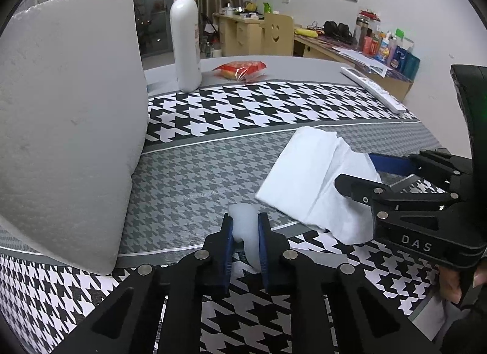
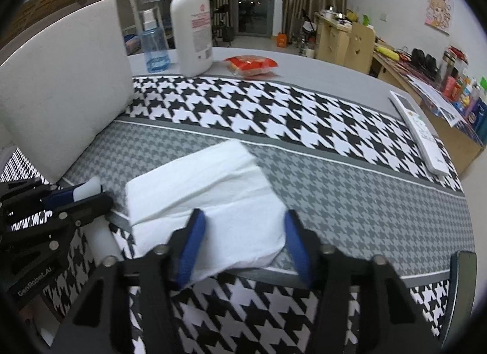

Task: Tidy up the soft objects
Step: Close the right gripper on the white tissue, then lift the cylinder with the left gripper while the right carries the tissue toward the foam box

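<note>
Two soft things are in hand but neither looks put away: the left gripper (image 1: 246, 243) has its jaws pinched narrow on a small white foam strip (image 1: 247, 232) at the near edge of the houndstooth cloth (image 1: 213, 168). The right gripper (image 2: 243, 247), to its right, straddles the folded white towel's (image 2: 207, 192) near edge, jaws half-wide, pads seemingly not pressing. The foam slab (image 1: 64, 116) at far left stands untouched.

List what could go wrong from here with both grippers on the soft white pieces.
1. The left gripper pinches only a thin strip of white foam; lifting fast could tear it or let it slip.
2. The right gripper straddles the folded cloth at its near edge, so the cloth may unfold or droop when raised.
3. The big foam block leans close by; a sideways swing might topple it toward the pump bottle.
</note>
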